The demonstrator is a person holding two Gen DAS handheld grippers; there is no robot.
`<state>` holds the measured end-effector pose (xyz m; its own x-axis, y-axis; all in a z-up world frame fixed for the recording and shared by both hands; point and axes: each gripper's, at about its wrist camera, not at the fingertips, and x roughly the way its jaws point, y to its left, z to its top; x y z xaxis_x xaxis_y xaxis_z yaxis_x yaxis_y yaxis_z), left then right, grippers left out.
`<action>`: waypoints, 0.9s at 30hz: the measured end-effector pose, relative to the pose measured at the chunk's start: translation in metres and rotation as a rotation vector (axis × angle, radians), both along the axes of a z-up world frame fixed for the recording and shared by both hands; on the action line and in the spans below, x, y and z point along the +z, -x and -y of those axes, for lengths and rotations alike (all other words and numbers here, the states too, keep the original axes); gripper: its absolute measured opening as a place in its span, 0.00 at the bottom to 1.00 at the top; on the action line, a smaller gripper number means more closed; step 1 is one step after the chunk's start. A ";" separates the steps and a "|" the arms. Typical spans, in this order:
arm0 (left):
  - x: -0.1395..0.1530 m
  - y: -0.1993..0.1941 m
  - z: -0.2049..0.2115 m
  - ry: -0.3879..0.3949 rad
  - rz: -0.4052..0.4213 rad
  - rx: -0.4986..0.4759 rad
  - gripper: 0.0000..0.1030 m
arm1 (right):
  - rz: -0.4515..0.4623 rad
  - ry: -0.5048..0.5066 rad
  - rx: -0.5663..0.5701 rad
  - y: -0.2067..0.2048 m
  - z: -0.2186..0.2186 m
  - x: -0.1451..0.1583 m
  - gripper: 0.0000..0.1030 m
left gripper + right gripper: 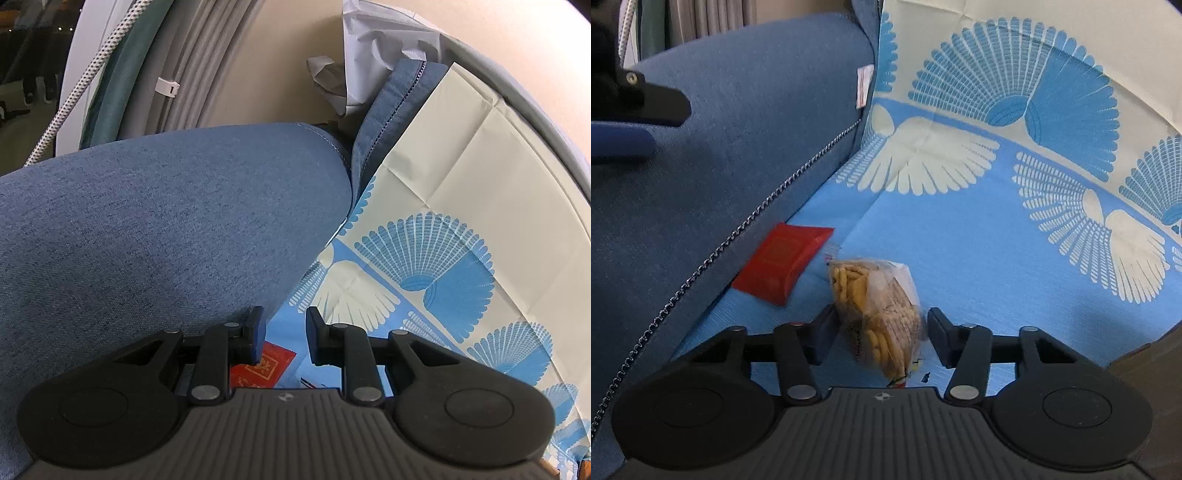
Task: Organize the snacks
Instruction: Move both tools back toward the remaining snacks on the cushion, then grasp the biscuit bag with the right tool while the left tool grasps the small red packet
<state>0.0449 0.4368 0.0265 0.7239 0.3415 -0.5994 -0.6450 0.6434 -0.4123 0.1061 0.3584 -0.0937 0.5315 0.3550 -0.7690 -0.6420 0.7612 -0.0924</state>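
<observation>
A clear bag of yellow crackers (877, 306) lies on the blue patterned tablecloth (979, 236), between the open fingers of my right gripper (882, 332); the fingers do not press it. A red snack packet (781, 264) lies just left of it, against the blue fabric storage bag (731, 155). In the left wrist view my left gripper (284, 334) is open and empty, hovering above the red packet (264, 367) at the edge of the fabric bag (159, 229). The left gripper's finger also shows in the right wrist view (624, 144).
The tablecloth (454, 206) covers the table to the right. A white plastic bag (373, 48) and grey curtains (199, 74) stand behind the fabric bag. The bag's open zipper (757, 214) runs diagonally beside the red packet.
</observation>
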 end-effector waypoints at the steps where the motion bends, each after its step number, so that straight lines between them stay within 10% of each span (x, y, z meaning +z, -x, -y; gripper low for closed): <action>1: 0.000 0.000 0.000 0.000 0.000 -0.002 0.24 | 0.002 -0.003 0.009 0.000 0.002 0.002 0.44; 11: -0.016 -0.020 0.014 -0.023 -0.099 -0.131 0.26 | 0.057 0.073 -0.111 0.074 0.077 0.051 0.42; 16: -0.039 -0.044 0.042 -0.150 -0.241 -0.221 0.47 | 0.042 0.127 -0.119 0.131 0.109 0.048 0.42; 27: -0.105 -0.073 0.075 -0.426 -0.501 -0.227 0.51 | 0.126 0.221 -0.030 0.165 0.117 0.005 0.42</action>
